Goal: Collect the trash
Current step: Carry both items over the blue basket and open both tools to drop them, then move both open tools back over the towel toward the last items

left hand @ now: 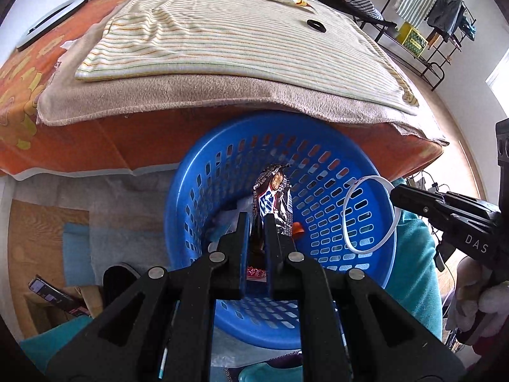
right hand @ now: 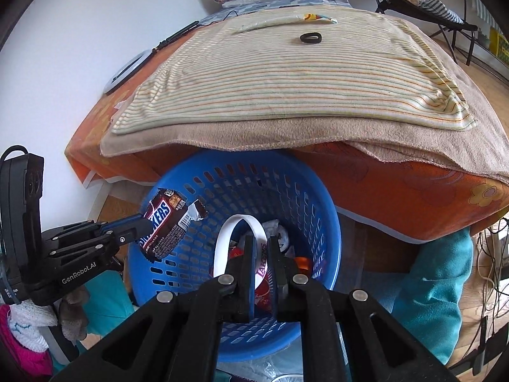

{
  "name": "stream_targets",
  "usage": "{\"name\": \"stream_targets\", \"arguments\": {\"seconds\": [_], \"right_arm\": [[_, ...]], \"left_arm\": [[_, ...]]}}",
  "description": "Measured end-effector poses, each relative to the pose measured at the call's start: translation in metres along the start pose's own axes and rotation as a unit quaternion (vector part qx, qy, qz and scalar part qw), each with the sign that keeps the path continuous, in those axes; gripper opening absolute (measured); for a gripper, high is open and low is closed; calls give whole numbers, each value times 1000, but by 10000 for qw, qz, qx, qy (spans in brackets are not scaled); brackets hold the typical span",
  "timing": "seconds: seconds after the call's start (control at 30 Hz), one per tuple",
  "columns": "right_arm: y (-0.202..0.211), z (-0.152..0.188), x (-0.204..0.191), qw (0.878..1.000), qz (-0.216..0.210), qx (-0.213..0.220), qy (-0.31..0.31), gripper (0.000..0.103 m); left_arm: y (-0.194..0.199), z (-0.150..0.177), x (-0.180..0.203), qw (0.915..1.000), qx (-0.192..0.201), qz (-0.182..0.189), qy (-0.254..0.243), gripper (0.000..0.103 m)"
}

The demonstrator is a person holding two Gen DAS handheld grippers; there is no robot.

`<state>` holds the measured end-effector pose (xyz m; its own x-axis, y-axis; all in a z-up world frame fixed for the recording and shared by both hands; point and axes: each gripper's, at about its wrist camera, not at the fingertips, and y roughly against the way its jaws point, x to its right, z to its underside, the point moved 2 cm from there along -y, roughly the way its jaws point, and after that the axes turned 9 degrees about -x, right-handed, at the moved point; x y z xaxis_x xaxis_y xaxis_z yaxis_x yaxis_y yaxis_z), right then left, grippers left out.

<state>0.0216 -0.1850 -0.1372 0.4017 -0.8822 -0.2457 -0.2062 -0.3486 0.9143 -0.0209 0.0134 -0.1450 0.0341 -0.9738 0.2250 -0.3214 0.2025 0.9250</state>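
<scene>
Hovering mid-frame over the blue basket (right hand: 318,222), the left gripper (left hand: 256,222) pinches a Snickers wrapper (right hand: 167,222) and the right gripper (right hand: 262,248) clamps a white plastic band (right hand: 237,222). Both pieces look ready to drop; next, the jaws need only loosen above the opening.

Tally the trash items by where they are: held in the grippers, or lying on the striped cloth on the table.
Held: 2, Snickers wrapper in left gripper, white ring in right gripper.
On striped cloth: 2, black ring, long wrapper.
Total: 4
</scene>
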Motion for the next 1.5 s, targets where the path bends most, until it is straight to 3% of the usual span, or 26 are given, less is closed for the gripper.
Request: {"name": "stream_targets", "arguments": {"seconds": [0.2,0.27,0.43,0.5,0.57,0.77,0.87,1.03,1.5], "right_arm": [[-3,2,-2,10000,-25,-36,30,10],[-4,2,-3,10000,-21,-49,42,22],[-8,3,-5,9999,29,-114,87,33],[-9,3,-4,9999,51,-132,94,46],[-9,4,-5,9999,64,-116,94,58],[-9,3,-5,9998,145,-118,79,75],[-9,3,-5,9997,175,-118,98,80],[-8,2,-5,9995,280,-100,120,86],[-2,-4,3,9996,269,-22,51,86]], "left_arm": [[-4,0,-5,9999,-69,-47,121,6],[-6,0,-6,9998,-99,-52,148,6],[-8,0,-7,9997,-123,-99,178,22],[-9,1,-8,9997,-106,-108,205,34],[-8,0,-9,9996,-80,-129,226,39],[-7,0,-14,9993,-48,-157,342,51],[-7,0,-14,9993,-47,-173,326,51],[-8,0,-13,9993,-55,-188,309,51],[-1,-5,-4,9994,58,-254,223,51]]}}
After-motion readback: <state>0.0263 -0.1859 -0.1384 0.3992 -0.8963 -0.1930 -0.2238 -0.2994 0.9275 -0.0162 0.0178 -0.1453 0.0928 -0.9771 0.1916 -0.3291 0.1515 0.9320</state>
